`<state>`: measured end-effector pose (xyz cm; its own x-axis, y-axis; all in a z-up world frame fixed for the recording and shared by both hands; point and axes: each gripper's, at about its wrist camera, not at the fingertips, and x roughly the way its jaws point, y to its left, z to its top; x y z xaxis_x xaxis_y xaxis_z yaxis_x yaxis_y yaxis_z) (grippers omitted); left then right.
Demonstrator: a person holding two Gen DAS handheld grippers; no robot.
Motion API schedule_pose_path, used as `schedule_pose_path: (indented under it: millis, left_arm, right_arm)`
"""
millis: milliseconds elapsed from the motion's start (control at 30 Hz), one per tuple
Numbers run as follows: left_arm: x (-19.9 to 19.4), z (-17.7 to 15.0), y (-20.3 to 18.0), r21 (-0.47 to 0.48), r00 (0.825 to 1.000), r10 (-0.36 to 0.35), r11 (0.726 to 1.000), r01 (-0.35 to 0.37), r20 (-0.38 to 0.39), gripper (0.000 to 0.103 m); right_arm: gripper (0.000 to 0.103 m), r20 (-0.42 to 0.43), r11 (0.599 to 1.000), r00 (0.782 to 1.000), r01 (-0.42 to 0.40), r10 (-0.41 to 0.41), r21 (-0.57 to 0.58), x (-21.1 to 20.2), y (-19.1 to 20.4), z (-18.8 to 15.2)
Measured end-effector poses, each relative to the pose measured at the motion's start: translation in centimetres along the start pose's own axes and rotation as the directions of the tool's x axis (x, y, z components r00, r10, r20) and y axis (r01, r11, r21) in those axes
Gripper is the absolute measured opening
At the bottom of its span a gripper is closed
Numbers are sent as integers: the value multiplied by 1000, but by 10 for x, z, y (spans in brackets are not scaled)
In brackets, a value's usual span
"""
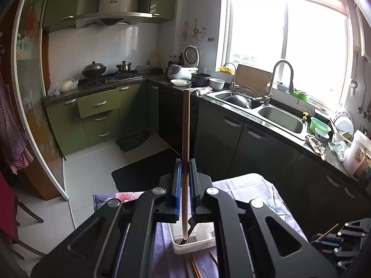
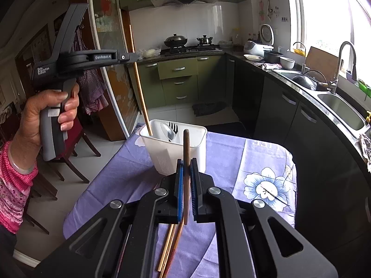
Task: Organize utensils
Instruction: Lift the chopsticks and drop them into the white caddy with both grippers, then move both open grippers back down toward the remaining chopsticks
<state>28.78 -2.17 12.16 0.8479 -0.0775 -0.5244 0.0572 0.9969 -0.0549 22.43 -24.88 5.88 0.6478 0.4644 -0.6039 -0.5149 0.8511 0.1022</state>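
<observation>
While the left claw point(image 1: 184, 162) is clenched on a long pale wooden chopstick point(image 1: 186, 127), the left wrist view shows that stick standing nearly upright between the blue pads, its lower tip down in a white plastic utensil caddy point(image 1: 197, 246). This caddy sits on a table covered with a purple flowered cloth point(image 1: 259, 185), and more loose chopsticks point(image 1: 194, 266) lie on the cloth just in front of it.

From the right wrist view, the right claw point(image 2: 186, 162) is clenched on a darker brown wooden chopstick point(image 2: 186, 148), held upright just before the caddy point(image 2: 197, 148). A metal spoon point(image 2: 168, 132) and black fork point(image 2: 173, 127) stand inside. To the left, a hand point(image 2: 44, 120) in a pink sleeve holds the left claw point(image 2: 135, 58), whose pale chopstick point(image 2: 141, 92) slants into the caddy's left compartment.
</observation>
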Motion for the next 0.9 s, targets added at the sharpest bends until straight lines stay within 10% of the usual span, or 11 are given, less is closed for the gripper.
schedule_pose_path:
  millis: [600,900]
  left_arm:
    - [-4,-52,14,7,999,-8,1000,8,-52,35]
    - [-41,-84,26,5,996,-30,1000,31,-89,43]
  right_arm:
    - [7,296,994,955,-4,-28,109,-31,-20,116]
    - [7,196,995,979,30,-49,100,48,-10,124]
